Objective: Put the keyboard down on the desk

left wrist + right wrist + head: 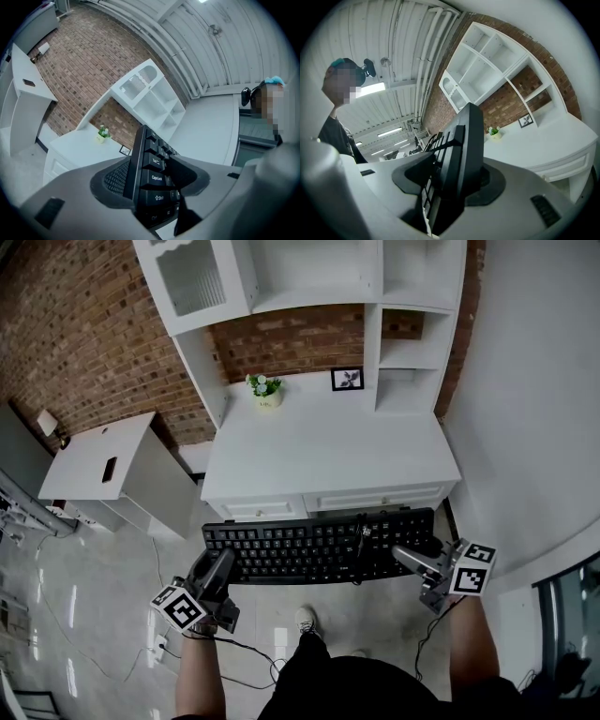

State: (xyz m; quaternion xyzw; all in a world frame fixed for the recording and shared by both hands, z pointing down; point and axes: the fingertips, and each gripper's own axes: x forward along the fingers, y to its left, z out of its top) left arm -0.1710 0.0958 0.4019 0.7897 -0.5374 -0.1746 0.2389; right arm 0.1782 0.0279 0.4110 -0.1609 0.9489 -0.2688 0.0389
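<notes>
A black keyboard point(319, 547) hangs level in the air just in front of the white desk point(328, 442), over the floor. My left gripper point(220, 568) is shut on its left end; in the left gripper view the keyboard point(152, 176) stands edge-on between the pads, Caps Lock and Shift keys facing. My right gripper point(412, 559) is shut on the right end, where the keyboard point(459, 159) again fills the gap between the jaws. The desk top shows beyond in both gripper views.
On the desk's back stand a small potted plant point(266, 390) and a framed picture point(347, 379), under white shelves point(403, 296). A low white cabinet point(103, 460) sits left of the desk. Cables trail on the floor point(159, 638). My shoe point(307, 620) is below the keyboard.
</notes>
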